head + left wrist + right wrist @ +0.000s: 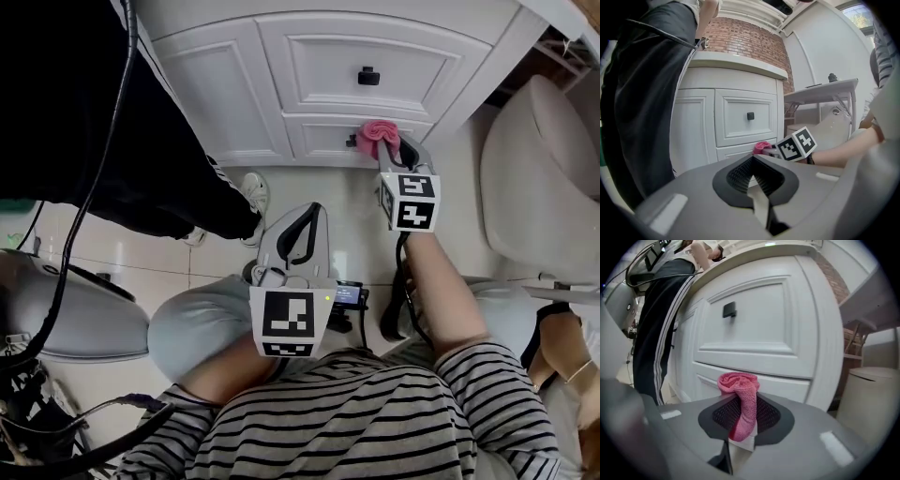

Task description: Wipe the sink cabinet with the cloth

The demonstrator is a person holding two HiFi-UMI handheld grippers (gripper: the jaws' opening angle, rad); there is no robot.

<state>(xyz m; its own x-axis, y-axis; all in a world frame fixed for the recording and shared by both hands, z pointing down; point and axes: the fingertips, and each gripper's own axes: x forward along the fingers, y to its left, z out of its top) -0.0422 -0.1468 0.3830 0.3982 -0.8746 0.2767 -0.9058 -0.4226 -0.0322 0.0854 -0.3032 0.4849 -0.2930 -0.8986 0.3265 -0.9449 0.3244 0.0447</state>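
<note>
A pink cloth (740,399) is bunched between the jaws of my right gripper (740,420), which is shut on it. Its wad (377,137) rests against the lower drawer front of the white sink cabinet (323,66), below the black knob (368,76). My left gripper (298,239) hangs back above my knee, pointing at the cabinet, shut with nothing between its jaws (757,187). In the left gripper view the right gripper's marker cube (797,144) and the cloth (762,147) show at the lower drawer.
A person in black trousers (141,150) stands at the cabinet's left, a white shoe (253,192) on the tiled floor. A toilet (539,178) stands at the right. Cables (56,309) hang at the left.
</note>
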